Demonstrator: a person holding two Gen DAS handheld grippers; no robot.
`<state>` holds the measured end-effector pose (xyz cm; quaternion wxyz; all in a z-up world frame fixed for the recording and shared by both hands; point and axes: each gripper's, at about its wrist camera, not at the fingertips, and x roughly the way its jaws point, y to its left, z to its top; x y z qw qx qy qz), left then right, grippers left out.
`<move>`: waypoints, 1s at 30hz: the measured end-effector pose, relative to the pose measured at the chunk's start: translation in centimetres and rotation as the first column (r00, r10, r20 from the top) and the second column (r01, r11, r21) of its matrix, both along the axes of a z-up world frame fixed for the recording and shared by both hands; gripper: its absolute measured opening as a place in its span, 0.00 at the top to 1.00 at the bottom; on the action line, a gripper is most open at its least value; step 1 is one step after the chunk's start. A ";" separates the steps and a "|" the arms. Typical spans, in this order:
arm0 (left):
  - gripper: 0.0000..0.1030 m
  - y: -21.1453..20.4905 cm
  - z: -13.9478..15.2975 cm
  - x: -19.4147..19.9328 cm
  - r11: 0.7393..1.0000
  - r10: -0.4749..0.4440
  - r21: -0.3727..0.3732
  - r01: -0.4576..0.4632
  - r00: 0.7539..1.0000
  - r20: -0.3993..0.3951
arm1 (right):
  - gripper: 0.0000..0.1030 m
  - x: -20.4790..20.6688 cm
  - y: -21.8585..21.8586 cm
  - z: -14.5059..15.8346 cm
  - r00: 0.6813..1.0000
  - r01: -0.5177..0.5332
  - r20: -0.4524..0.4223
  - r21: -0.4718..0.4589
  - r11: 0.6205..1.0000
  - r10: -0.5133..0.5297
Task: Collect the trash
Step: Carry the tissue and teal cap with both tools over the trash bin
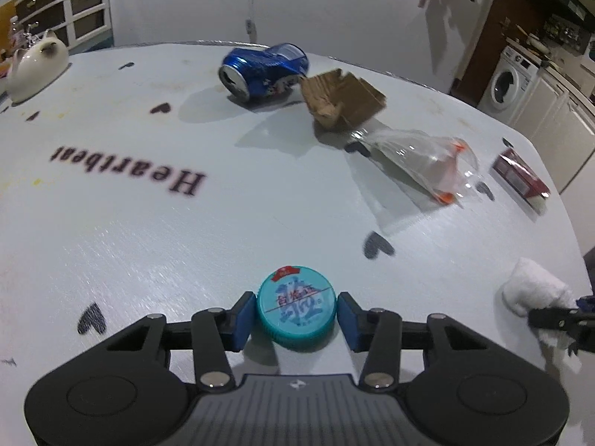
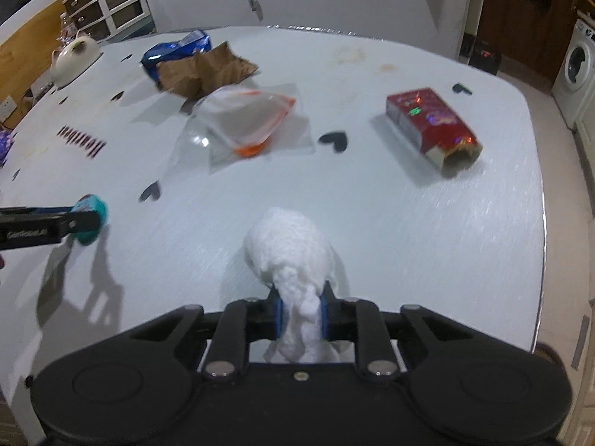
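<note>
At the bottom of each wrist view, two pieces are gripped: a teal bottle cap [image 1: 296, 306] by the left gripper [image 1: 296, 319] fingers, a white tissue wad [image 2: 288, 249] by the right gripper [image 2: 300, 314]. Farther up the tabletop [image 2: 409, 230], a plastic bag [image 2: 243, 120], red carton [image 2: 431, 122], cardboard scrap [image 1: 340, 98] and blue can [image 1: 264, 70] lie uncollected.

Black linkage grippers, silver rivets, blue pads on fingers [image 1: 242, 319].

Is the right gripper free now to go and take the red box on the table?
Probably not yet. The right gripper is shut on the white tissue. The table between it and the red box is bare, so only its full jaws hinder.
</note>
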<state>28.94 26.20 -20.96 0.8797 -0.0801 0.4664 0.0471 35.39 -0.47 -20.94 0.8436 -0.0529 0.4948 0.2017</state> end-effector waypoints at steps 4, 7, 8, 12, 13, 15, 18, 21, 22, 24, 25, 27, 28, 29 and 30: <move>0.53 -1.2 0.5 -1.0 0.999 -0.024 -0.022 0.024 1.000 -0.008 | 0.82 -1.5 -0.2 0.0 1.000 0.020 -0.020 0.021 1.000 -0.020; 0.53 -2.4 1.1 -1.9 0.998 -0.049 -0.040 0.049 0.999 -0.007 | 0.82 -2.4 -0.2 0.1 0.999 0.029 -0.035 0.027 0.999 -0.028; 0.53 -2.8 1.3 -2.1 0.997 -0.057 -0.044 0.057 0.998 -0.006 | 0.83 -2.6 -0.3 0.1 0.999 0.035 -0.041 0.027 0.999 -0.033; 0.53 -4.2 2.4 -3.2 0.994 -0.088 -0.058 0.088 0.996 0.009 | 0.83 -3.6 -0.5 0.6 0.997 0.059 -0.055 0.032 0.998 -0.057; 0.53 -4.6 2.7 -3.5 0.993 -0.096 -0.063 0.097 0.995 0.014 | 0.83 -4.0 -0.7 0.9 0.997 0.064 -0.053 0.036 0.997 -0.062; 0.53 -5.3 3.3 -4.0 0.991 -0.112 -0.066 0.113 0.993 0.022 | 0.83 -4.5 -0.9 1.3 0.996 0.072 -0.049 0.042 0.997 -0.070; 0.53 -6.2 4.0 -4.7 0.989 -0.133 -0.069 0.134 0.991 0.029 | 0.83 -5.3 -1.3 2.1 0.996 0.089 -0.036 0.053 0.995 -0.087; 0.53 -6.9 4.7 -5.3 0.986 -0.147 -0.069 0.149 0.988 0.041 | 0.83 -6.0 -1.7 3.0 0.995 0.104 -0.012 0.063 0.993 -0.103; 0.53 -7.1 4.9 -5.4 0.986 -0.149 -0.067 0.152 0.988 0.044 | 0.83 -6.2 -1.9 3.3 0.994 0.107 -0.004 0.066 0.992 -0.107; 0.53 -7.4 5.3 -5.6 0.986 -0.151 -0.062 0.154 0.987 0.049 | 0.83 -6.7 -2.3 3.9 0.993 0.119 0.013 0.072 0.990 -0.120; 0.53 -7.5 5.5 -5.8 0.986 -0.152 -0.059 0.155 0.987 0.052 | 0.83 -6.9 -2.4 4.2 0.992 0.123 0.019 0.074 0.990 -0.125; 0.53 -7.9 6.0 -6.0 0.986 -0.153 -0.053 0.156 0.987 0.056 | 0.83 -7.3 -2.9 4.7 0.990 0.130 0.035 0.080 0.988 -0.133; 0.53 -8.2 6.2 -6.1 0.986 -0.154 -0.051 0.157 0.986 0.057 | 0.83 -7.5 -3.1 5.0 0.990 0.133 0.041 0.080 0.988 -0.137; 0.53 -8.4 6.3 -6.3 0.986 -0.155 -0.049 0.158 0.986 0.057 | 0.83 -7.8 -3.3 5.2 0.989 0.136 0.048 0.081 0.987 -0.140; 0.53 -8.6 6.5 -6.4 0.986 -0.157 -0.048 0.160 0.986 0.060 | 0.83 -8.0 -3.6 5.4 0.988 0.140 0.055 0.083 0.987 -0.145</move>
